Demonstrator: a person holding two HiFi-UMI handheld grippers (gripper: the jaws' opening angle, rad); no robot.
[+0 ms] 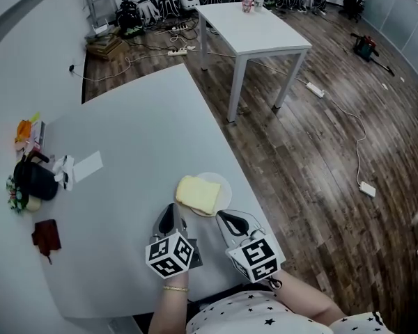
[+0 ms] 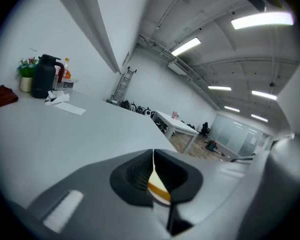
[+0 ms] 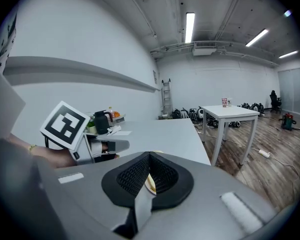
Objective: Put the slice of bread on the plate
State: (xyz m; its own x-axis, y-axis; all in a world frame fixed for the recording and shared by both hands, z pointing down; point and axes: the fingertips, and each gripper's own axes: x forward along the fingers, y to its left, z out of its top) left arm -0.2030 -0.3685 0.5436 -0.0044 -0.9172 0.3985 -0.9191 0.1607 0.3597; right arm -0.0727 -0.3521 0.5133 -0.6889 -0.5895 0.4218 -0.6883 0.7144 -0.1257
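Bread slice (image 1: 198, 195) lies on white plate (image 1: 223, 184), overhanging rim toward 9 o'clock. Left tool (image 1: 168, 215) and right tool (image 1: 227, 220) both narrow, jaws together, empty, at 6 o'clock of plate. Risk: plate near tabletop (image 1: 139, 138) edge; careless nudge may push it off.

We see a smooth, matt grey table (image 1: 139, 117) above a floor (image 1: 320, 158) of dark wood planks with a faint sheen. The slice of bread (image 1: 198, 195) looks soft and porous, and its plate (image 1: 225, 185) is smooth and white. The left gripper (image 1: 173, 207) and right gripper (image 1: 223, 216) have matt grey plastic shells, their jaws ribbed and black inside. A dark red cloth (image 1: 47, 235) looks dull and crumpled.
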